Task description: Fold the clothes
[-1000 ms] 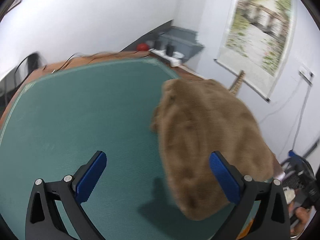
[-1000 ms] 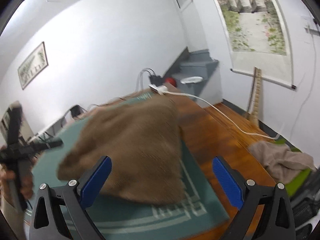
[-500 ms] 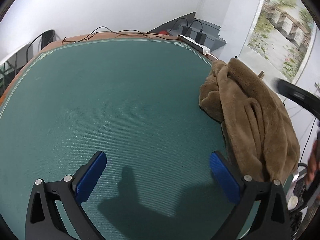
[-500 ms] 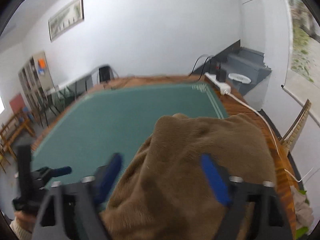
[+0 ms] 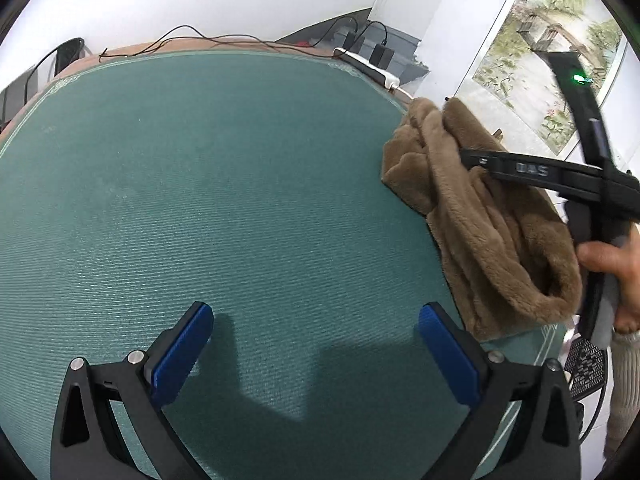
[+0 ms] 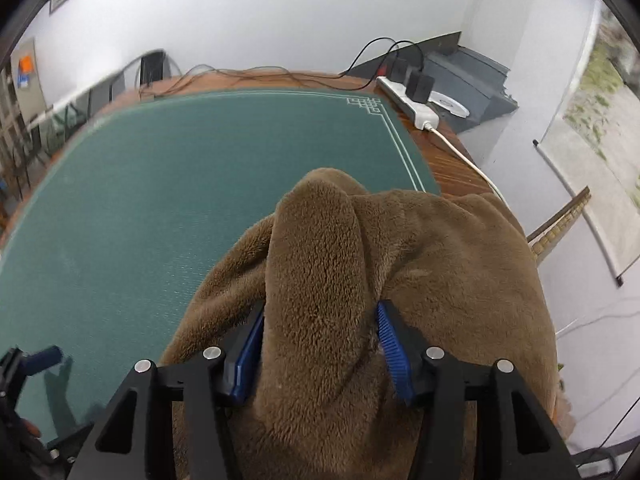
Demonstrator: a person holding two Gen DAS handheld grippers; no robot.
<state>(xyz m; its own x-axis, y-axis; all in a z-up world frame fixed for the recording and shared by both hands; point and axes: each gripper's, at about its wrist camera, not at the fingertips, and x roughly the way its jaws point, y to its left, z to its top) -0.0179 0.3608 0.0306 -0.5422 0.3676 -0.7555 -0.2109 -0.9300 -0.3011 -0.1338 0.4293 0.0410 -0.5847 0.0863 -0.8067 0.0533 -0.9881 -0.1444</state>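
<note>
A brown fleece garment (image 5: 480,232) lies bunched at the right edge of the green mat (image 5: 200,160), partly over the rim. My right gripper (image 6: 320,312) is closing on a thick raised fold of the garment (image 6: 316,248); the fold fills the gap and both blue pads touch it. In the left wrist view a hand (image 5: 612,268) holds that gripper's black body over the garment. My left gripper (image 5: 316,320) hovers open over bare mat to the left of the garment, with nothing between its fingers.
A white power strip (image 6: 408,100) with black plugs and loose cables lies on the wooden table (image 6: 452,160) beyond the mat's far right corner. A grey unit (image 6: 476,76) stands behind it. A scroll painting (image 5: 532,52) hangs on the right wall.
The garment was in the air and now rests at the mat's right edge. The right gripper swung over it and its jaws narrowed around a fold. The left gripper sank toward the mat.
</note>
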